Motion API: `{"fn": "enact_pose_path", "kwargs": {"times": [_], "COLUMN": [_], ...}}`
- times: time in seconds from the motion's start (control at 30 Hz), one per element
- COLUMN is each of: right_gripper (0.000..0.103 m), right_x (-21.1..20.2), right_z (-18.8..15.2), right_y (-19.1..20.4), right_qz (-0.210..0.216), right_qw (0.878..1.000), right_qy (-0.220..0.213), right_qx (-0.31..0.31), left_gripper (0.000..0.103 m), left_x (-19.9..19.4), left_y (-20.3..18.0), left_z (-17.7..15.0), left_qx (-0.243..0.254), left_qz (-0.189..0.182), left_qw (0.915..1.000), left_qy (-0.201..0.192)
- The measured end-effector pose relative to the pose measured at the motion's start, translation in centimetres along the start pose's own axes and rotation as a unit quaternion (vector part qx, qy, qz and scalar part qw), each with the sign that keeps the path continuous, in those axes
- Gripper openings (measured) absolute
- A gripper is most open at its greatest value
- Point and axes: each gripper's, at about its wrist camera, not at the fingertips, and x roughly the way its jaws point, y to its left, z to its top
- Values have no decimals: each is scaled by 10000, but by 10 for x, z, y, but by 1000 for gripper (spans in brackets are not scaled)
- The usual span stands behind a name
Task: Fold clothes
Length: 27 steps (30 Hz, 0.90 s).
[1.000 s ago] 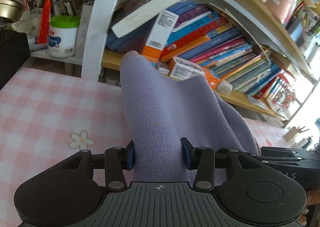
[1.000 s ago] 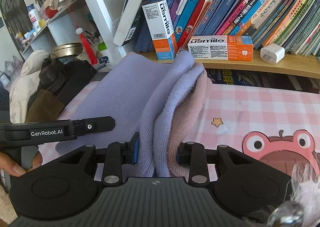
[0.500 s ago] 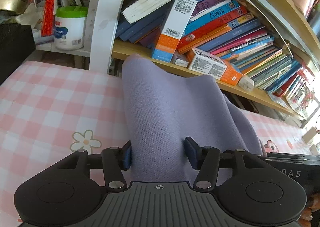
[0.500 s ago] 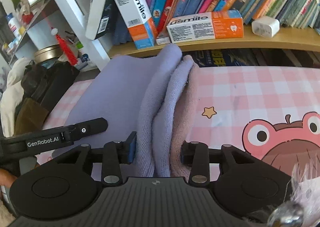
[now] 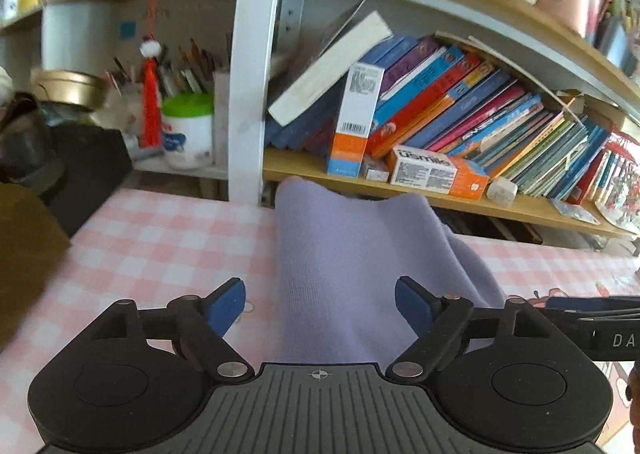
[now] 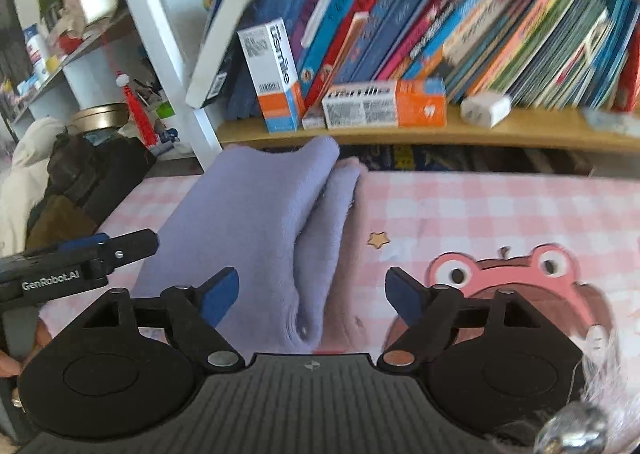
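Nearest in the left wrist view, the left gripper (image 5: 320, 308) stands with its jaws spread wide, the blue pads (image 5: 224, 304) well clear of the cloth on either side. Between them runs the lavender garment (image 5: 352, 254), a folded knit lying flat on the pink checked tablecloth (image 5: 160, 238) and stretching away from the gripper toward the shelf. Neither pad touches it.

In the right wrist view the right gripper (image 6: 312, 296) is likewise spread wide, gripping nothing. The same lavender garment (image 6: 256, 222) lies between and ahead of its fingers, nearer the left finger than the right; its stacked folded edges face this camera, with a pale pink layer (image 6: 348, 254) showing along the right side. At the left edge the left gripper's dark finger reaches in beside the garment, with part of a hand (image 6: 24, 350) below it. To the right of the garment, printed on the cloth, are a small star (image 6: 378, 240) and a pink frog face (image 6: 516, 274).

The garment's far end sits just short of the wooden shelf (image 5: 440, 198). On that shelf stand an upright white and orange box (image 6: 274, 74), a second such box (image 6: 384, 102) lying flat, a small white adapter (image 6: 484, 110) and a leaning row of books (image 6: 480, 34). Farther left, past the white upright (image 5: 248, 86), hang a red tassel (image 5: 150, 114) and stands a green-lidded tub (image 5: 188, 130).
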Motion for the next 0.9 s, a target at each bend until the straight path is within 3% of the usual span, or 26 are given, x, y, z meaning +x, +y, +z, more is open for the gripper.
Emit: {"fn": "enact_pose_path", "kwargs": {"times": [0.3, 0.9], "right_gripper": [100, 103], "right_x": [-47, -81], "right_z": [-31, -78], "right_y": [14, 14], "right_qz": [-596, -900], "right_qw": [9961, 9942], "right_qy": [-359, -378], "right_qx": [-547, -445], "left_gripper": [95, 96], "left_x": [-43, -81], "left_y": [-28, -44], "left_z": [-31, -70], "left_qx": [305, 365], "left_qz": [321, 529], "left_qw": [9990, 9978], "left_qy": [53, 182]}}
